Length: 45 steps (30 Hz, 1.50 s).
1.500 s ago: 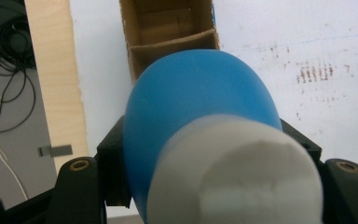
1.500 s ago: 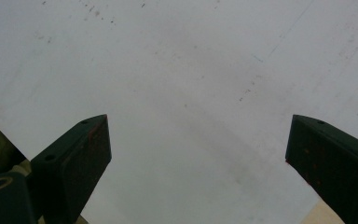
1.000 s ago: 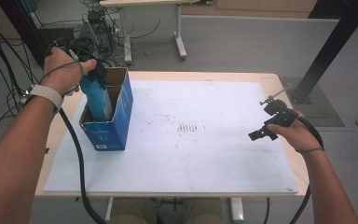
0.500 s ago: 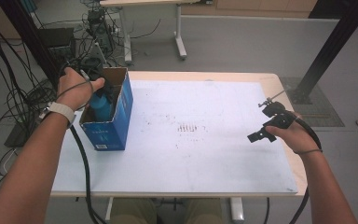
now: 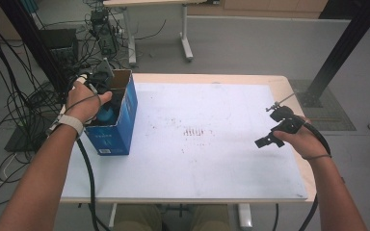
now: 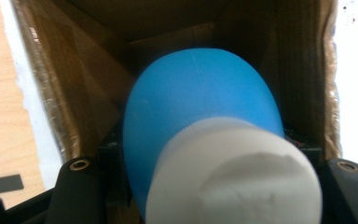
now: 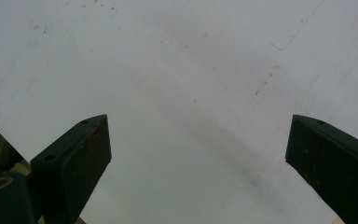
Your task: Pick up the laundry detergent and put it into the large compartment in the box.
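Note:
A blue cardboard box (image 5: 114, 130) stands open-topped at the left of the white table (image 5: 212, 163). My left gripper (image 5: 104, 98) reaches down into it, shut on a blue bottle (image 5: 107, 114) with a white cap. In the left gripper view the blue bottle (image 6: 200, 102) and its cap (image 6: 235, 177) sit between the jaws, with the box's brown inner walls (image 6: 93, 93) all around. My right gripper (image 5: 265, 141) hovers over the table's right side. In its own view the right gripper (image 7: 198, 154) is open, with bare white tabletop (image 7: 191, 70) between the jaws.
Cables and electronic gear (image 5: 101, 29) lie on the floor left of and behind the table. A black post (image 5: 342, 48) stands at the back right. A second table's legs (image 5: 185, 33) stand farther back. Faint marks (image 5: 192, 131) dot the table's middle.
The left hand has lowered the blue bottle from above the box's rim down inside the box. The right gripper has barely shifted.

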Each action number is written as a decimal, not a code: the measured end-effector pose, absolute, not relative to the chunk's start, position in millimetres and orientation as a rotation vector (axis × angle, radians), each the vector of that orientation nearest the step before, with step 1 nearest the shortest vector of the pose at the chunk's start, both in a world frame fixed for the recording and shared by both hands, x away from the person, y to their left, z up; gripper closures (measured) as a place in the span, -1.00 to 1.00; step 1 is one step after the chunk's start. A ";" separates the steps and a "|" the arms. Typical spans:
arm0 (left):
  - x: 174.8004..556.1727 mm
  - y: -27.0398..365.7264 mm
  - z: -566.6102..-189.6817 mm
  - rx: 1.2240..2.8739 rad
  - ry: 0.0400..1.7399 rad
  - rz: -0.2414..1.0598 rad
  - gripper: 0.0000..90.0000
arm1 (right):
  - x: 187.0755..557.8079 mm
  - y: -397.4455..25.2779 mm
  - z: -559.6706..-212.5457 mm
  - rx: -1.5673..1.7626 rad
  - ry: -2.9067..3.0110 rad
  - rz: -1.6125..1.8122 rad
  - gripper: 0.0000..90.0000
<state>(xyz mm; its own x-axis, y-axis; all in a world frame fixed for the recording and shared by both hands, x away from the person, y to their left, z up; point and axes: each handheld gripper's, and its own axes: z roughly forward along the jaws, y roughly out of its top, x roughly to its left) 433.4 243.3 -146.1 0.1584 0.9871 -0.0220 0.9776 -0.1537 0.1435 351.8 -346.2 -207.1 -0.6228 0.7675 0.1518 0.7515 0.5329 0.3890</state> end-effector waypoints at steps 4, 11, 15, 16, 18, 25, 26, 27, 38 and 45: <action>434.2 242.9 -147.3 2.291 1.954 0.115 -0.19 | 352.0 -347.0 -208.2 1.344 2.718 0.658 -0.86; 436.0 245.8 -147.5 2.289 1.965 0.102 -0.19 | 352.2 -346.5 -207.8 1.341 2.719 0.658 -0.86; 436.5 246.1 -147.5 2.288 1.966 0.099 -0.19 | 352.6 -346.3 -207.8 1.341 2.720 0.657 -0.86; 436.5 245.7 -147.8 2.286 1.967 0.101 -0.19 | 352.5 -346.0 -207.7 1.342 2.719 0.657 -0.86; 436.6 245.4 -147.8 2.286 1.968 0.102 -0.19 | 352.9 -345.8 -207.5 1.341 2.721 0.656 -0.86; 437.5 245.2 -147.8 2.284 1.973 0.100 -0.19 | 353.7 -344.8 -206.4 1.337 2.721 0.654 -0.86; 437.6 245.4 -147.7 2.284 1.975 0.099 -0.19 | 353.8 -344.9 -206.3 1.339 2.721 0.656 -0.86; 437.5 245.7 -147.8 2.282 1.976 0.099 -0.19 | 353.9 -344.8 -206.2 1.338 2.722 0.655 -0.86; 437.4 245.1 -147.7 2.283 1.977 0.101 -0.19 | 354.2 -344.8 -205.8 1.335 2.721 0.656 -0.86; 436.4 244.9 -147.8 2.283 1.976 0.105 -0.19 | 353.8 -345.4 -205.7 1.341 2.719 0.653 -0.86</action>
<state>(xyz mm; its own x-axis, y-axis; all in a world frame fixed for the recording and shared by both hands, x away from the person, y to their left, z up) 436.4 244.9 -147.8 0.1449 0.9891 -0.0260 0.9807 -0.1401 0.1360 353.8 -345.4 -205.7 -0.6256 0.7663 0.1466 0.7493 0.5377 0.3866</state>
